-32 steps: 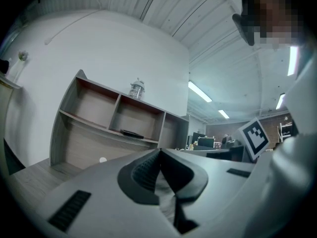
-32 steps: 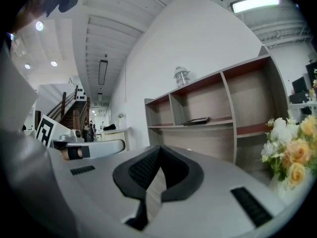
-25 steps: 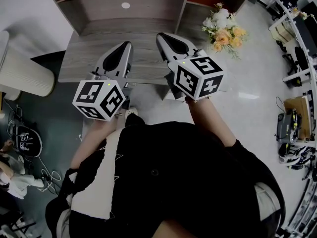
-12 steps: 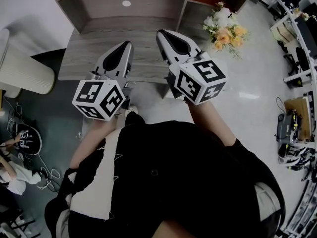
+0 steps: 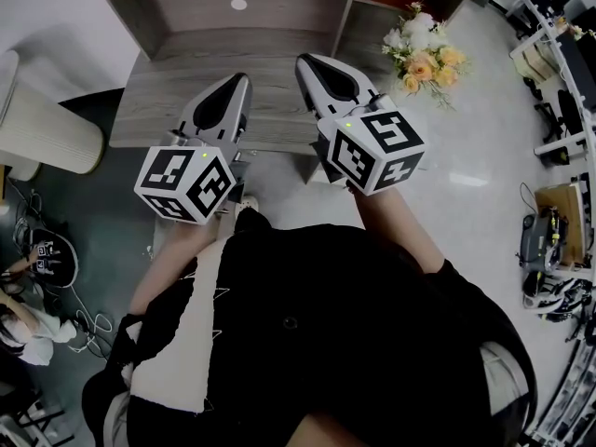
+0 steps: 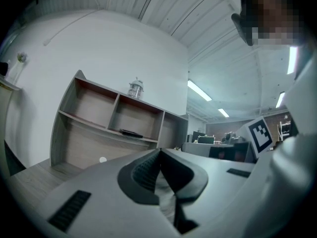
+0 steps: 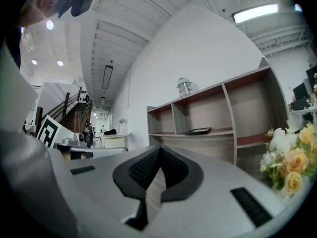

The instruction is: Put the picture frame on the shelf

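The picture frame [image 6: 131, 132] is a dark flat thing lying on the middle board of the wooden shelf [image 6: 99, 128]. It also shows in the right gripper view as the frame [image 7: 197, 131] on the shelf [image 7: 247, 133]. Both grippers hang side by side over the grey wooden table [image 5: 149, 101], short of the shelf [image 5: 233, 12] and pointing at it. My left gripper [image 5: 240, 82] is shut with nothing in it, as its own view of the gripper [image 6: 159, 150] confirms. My right gripper [image 5: 304, 61] is also shut and holds nothing, seen closer as the gripper [image 7: 159, 148].
A glass jar [image 6: 135, 88] stands on top of the shelf. A bunch of flowers [image 5: 421, 56] stands at the shelf's right end. A small white disc [image 5: 239, 4] lies in the shelf's bottom compartment. A pale round bin [image 5: 42, 133] stands left of the table.
The right gripper has turned slightly and shifted a touch to the right. The left gripper has barely moved.
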The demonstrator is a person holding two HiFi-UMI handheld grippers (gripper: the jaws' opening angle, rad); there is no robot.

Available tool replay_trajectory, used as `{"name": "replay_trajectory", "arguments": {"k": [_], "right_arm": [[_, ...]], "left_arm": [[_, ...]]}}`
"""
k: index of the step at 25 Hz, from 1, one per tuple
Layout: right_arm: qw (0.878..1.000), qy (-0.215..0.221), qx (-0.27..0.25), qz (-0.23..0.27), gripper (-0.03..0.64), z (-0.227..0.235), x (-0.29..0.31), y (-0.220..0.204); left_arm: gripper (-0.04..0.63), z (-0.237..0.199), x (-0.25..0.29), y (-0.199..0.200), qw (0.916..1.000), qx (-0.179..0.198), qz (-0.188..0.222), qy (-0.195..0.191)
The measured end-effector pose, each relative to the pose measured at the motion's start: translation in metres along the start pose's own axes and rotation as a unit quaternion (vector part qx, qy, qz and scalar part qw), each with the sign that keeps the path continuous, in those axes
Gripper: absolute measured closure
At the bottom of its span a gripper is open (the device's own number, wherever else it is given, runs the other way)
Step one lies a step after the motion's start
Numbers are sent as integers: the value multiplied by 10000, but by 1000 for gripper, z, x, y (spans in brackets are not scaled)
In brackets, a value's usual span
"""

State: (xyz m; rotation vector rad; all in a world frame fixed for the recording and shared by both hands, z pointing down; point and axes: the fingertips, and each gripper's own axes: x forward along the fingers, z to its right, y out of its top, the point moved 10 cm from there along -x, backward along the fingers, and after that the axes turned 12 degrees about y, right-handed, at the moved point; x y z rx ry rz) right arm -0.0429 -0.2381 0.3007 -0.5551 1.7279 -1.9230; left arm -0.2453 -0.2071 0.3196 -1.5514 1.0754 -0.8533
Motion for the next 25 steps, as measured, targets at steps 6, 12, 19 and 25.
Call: {"name": "replay_trajectory", "arguments": {"k": [6,12,19,25], "right_arm": [[10000,-15,37,-26,614,2,-3,-2],[10000,-24,48,-54,614,0,-3,-4],[10000,-12,38,-84,614,1,-3,-6],[9999,13,21,-102,614,0,-3,-5]], "left_arm": [[583,3,0,-1,10000,-7,7,-5],[583,1,-3,-3,10000,-32,-23,18],[583,2,-3,-6,10000,-54,-28,51],[583,3,-4,-4,10000,-46,-6,72]]}}
